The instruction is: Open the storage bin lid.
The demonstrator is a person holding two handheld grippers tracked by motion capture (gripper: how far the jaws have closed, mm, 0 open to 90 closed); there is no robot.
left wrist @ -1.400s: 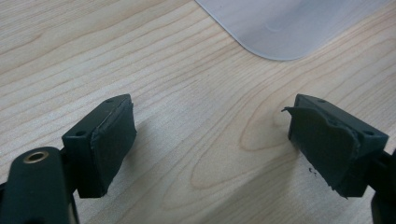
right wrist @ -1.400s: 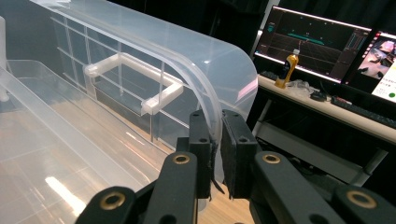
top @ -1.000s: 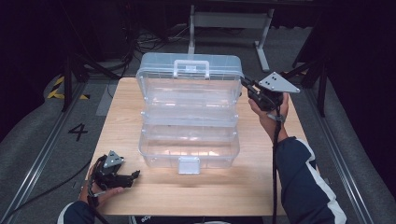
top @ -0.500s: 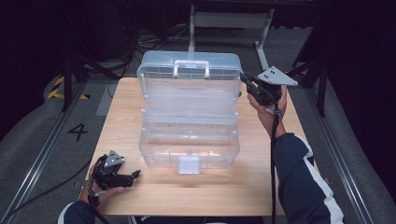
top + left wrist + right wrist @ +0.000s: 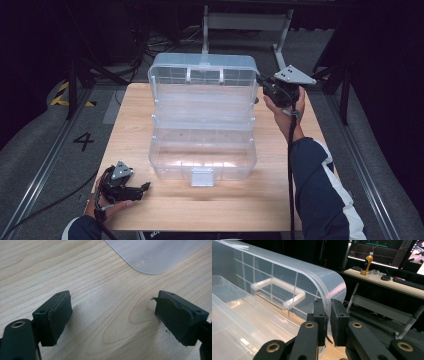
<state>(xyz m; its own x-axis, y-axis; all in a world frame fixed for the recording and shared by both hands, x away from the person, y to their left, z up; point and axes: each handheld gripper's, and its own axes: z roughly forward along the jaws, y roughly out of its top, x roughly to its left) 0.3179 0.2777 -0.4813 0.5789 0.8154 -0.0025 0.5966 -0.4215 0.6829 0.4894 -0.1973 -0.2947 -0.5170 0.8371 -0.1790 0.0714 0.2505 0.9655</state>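
A clear plastic toolbox (image 5: 202, 150) stands open in the middle of the wooden table (image 5: 280, 200). Its lid (image 5: 202, 75) is raised at the far side, and the white handle (image 5: 278, 288) shows through it. My right gripper (image 5: 261, 84) is at the lid's right edge, shut on the curved rim (image 5: 327, 307), which sits between the pads. At the table's near left corner my left gripper (image 5: 144, 187) lies low over the wood. Its jaws stand open with nothing between them (image 5: 112, 320). A corner of the box (image 5: 150, 255) lies ahead of it.
A metal stand (image 5: 245, 22) and cables sit on the floor behind the table. A desk with an orange bottle (image 5: 367, 265) and monitors is farther back. A "4" (image 5: 82, 141) is marked on the floor at the left. Bare wood runs along the table's front.
My right gripper has shifted slightly up and toward the far side with the lid's edge, and the lid has swung a little with it. The left gripper has not moved.
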